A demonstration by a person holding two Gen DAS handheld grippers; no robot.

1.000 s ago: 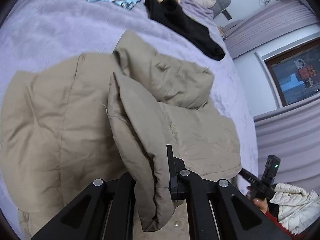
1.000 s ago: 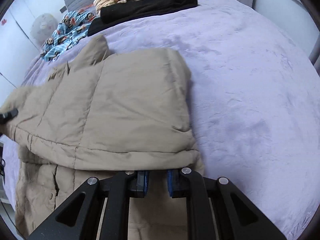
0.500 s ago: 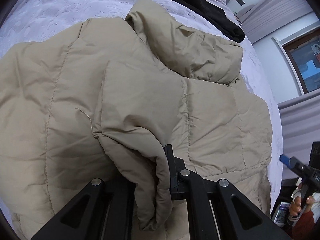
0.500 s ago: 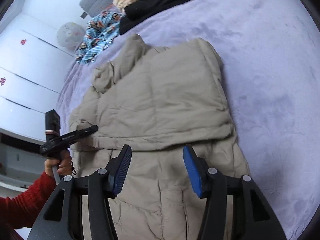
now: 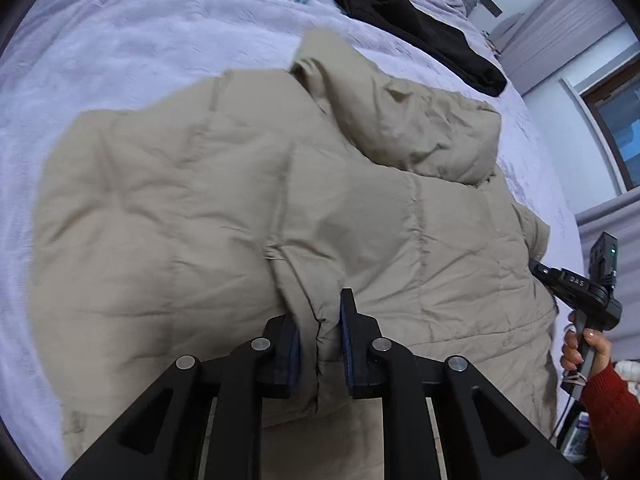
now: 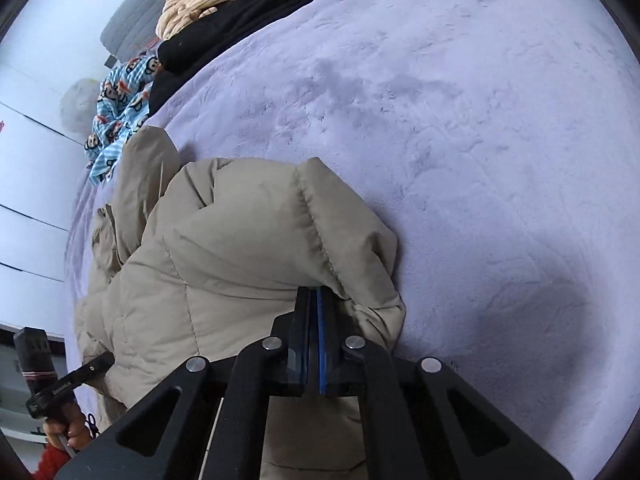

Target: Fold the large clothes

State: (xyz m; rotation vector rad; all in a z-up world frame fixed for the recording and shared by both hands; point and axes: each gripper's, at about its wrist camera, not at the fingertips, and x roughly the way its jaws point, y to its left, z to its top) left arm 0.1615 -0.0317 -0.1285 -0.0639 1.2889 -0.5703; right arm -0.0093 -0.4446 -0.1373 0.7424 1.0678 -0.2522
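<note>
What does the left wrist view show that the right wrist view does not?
Only the left wrist view shows a window and the left hand-held gripper pinching a fold of the beige jacket. Only the right wrist view shows white cupboard doors and the right hand-held gripper closed at the jacket's edge. Both show the purple bedspread and a black garment.

A quilted beige puffer jacket (image 5: 224,208) of matt, crinkled woven cloth lies on a bed (image 6: 460,128) covered in plush lilac fleece, its nap brushed into darker streaks. The left tool (image 5: 320,336) and right tool (image 6: 314,320) are matt black plastic with bright metal pins and blue rubbery pads. A black garment (image 5: 420,36) looks soft and matt; the printed blue cloth (image 6: 120,100) looks thin.
</note>
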